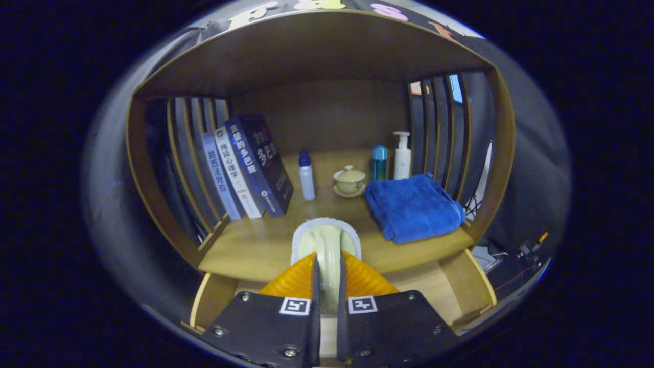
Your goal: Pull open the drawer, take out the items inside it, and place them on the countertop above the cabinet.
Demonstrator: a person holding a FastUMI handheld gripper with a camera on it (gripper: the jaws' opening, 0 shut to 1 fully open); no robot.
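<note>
Gripping a pale cream brush-like item (327, 245) by its handle, the claw (327, 278) has its two orange fingers (294, 280) nearly closed, one pressed to each side of the narrow handle, so the item stands out ahead of them with its white fuzzy-edged head lifted over the front edge of the table (255, 245). That hold looks deliberate: pinching the slim neck keeps the wide head free to be set down flat. What the item is exactly cannot be told. Below the fingers the light wooden walls of the drawer (470, 286) show on either side, standing open beneath the table; its inside is hidden by the claw, so whether anything more lies there cannot be told. The table's bare middle front, just beyond the item, seems the natural landing place, because the rest is taken: three books (245, 171) lean against the slatted left side, a folded blue towel (414, 207) fills the right, and behind stand a white bottle with a blue cap (306, 176), a lidded cup on a saucer (350, 181), a blue-capped bottle (379, 162) and a white pump bottle (402, 156). The task appears to be at the placing step.
</note>
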